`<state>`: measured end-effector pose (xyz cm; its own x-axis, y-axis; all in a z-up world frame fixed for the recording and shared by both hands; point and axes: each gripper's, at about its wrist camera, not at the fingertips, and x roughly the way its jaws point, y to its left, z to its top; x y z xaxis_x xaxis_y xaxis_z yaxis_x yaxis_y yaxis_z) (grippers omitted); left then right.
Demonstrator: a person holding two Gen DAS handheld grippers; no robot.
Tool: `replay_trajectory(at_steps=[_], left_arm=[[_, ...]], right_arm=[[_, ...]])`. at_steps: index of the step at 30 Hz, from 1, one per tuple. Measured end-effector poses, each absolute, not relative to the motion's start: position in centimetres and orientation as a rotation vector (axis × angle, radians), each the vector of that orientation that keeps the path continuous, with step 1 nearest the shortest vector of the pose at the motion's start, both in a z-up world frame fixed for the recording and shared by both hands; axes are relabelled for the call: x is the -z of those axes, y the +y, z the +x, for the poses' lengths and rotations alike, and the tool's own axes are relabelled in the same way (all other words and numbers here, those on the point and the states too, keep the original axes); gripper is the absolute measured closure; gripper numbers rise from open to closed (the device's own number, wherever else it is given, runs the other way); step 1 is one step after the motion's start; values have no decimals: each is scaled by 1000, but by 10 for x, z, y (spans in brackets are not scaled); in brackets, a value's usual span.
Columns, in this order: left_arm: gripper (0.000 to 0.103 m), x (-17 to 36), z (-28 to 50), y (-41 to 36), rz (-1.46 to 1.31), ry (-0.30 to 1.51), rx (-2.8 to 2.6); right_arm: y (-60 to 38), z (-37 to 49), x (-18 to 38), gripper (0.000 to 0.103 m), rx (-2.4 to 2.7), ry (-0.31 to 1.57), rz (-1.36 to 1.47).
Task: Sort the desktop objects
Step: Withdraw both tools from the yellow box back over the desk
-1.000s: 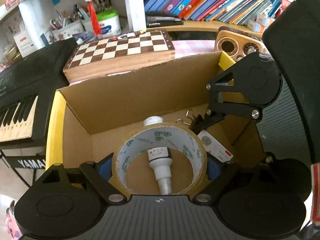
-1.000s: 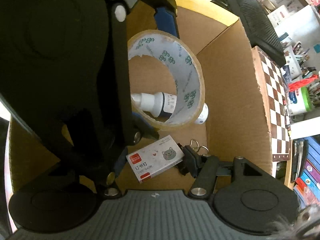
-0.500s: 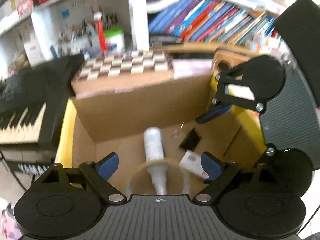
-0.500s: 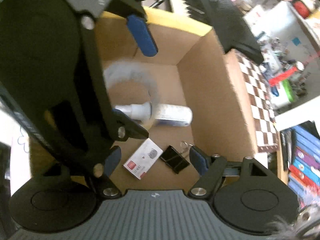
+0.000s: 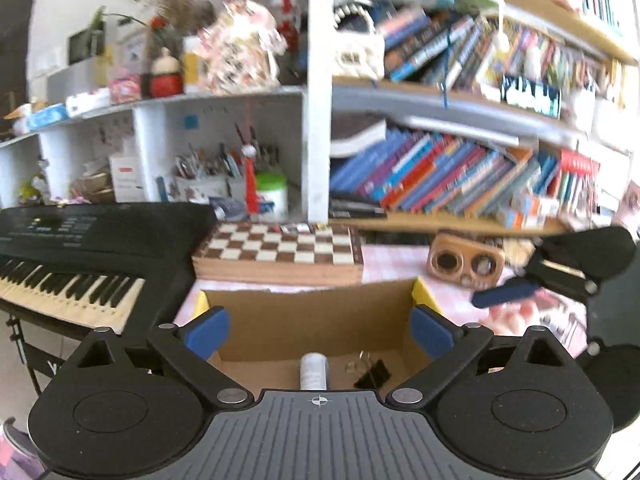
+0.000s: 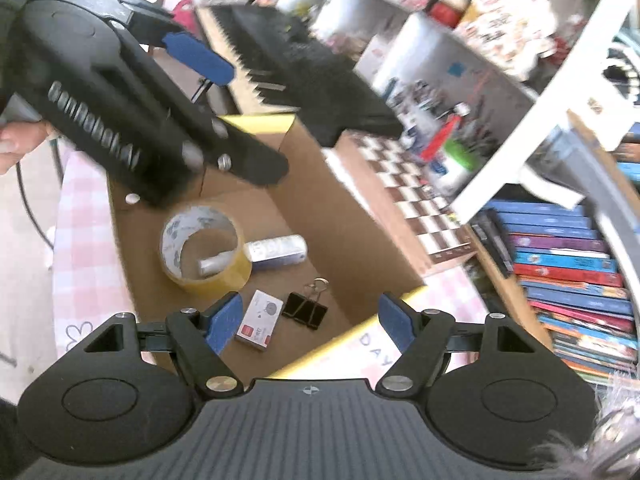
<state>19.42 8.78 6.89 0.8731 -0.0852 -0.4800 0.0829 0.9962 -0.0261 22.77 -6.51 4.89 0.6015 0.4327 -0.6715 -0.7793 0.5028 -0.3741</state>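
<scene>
A cardboard box (image 6: 344,232) with yellow flaps holds a roll of clear tape (image 6: 204,248), a white bottle (image 6: 276,249), a small staple box (image 6: 259,320) and a black binder clip (image 6: 306,310). The tape roll lies over the bottle's neck. My left gripper (image 5: 320,330) is open and empty above the box (image 5: 312,320); the bottle (image 5: 314,370) and clip (image 5: 372,374) show below it. My right gripper (image 6: 310,318) is open and empty above the box's near corner. The left gripper's body (image 6: 120,112) shows in the right wrist view.
A chessboard box (image 5: 280,256) lies behind the cardboard box. A black keyboard (image 5: 80,256) stands at the left. A wooden speaker (image 5: 464,266) sits on the pink checked cloth at the right. Shelves of books (image 5: 460,176) and stationery fill the back.
My left gripper opened, dropped the tape roll into the box over the bottle, and rose. My right gripper opened and lifted up out of the box.
</scene>
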Motion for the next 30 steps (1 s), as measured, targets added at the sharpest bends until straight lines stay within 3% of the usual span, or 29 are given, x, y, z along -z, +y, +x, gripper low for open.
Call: replay_trajectory(at_steps=[16, 30], left_arm=[[1, -96, 102, 100, -101, 349, -15], [1, -83, 47, 96, -135, 350, -66]], right_arm=[[-129, 148, -85, 30, -464, 446, -257], [-149, 78, -67, 29, -256, 425, -144]])
